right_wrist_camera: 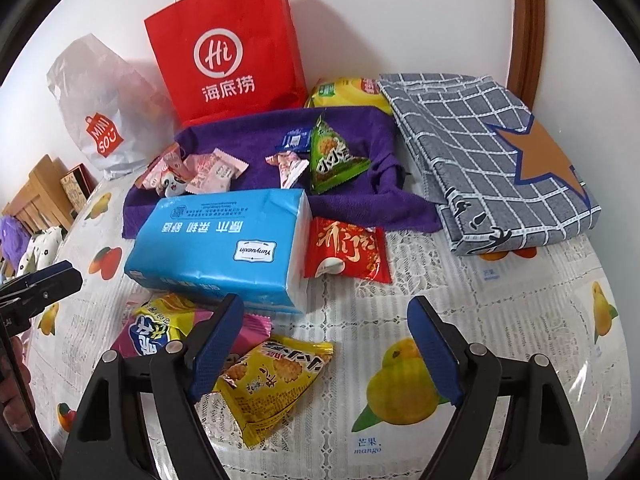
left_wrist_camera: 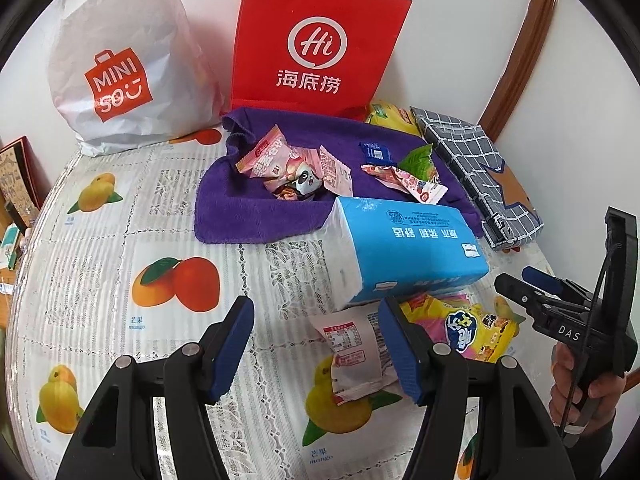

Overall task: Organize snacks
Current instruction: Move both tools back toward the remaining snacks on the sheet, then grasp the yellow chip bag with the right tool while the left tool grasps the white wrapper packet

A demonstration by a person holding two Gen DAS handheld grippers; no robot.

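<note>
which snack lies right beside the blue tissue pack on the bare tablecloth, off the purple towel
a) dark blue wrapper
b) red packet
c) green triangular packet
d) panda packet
b: the red packet lies on the tablecloth against the blue tissue pack, just in front of the purple towel; the other three rest on the towel.

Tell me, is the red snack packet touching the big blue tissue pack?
Touching. In the right wrist view the red snack packet sits right against the white end of the blue tissue pack, its left edge tucked under it with no tablecloth showing between.
</note>
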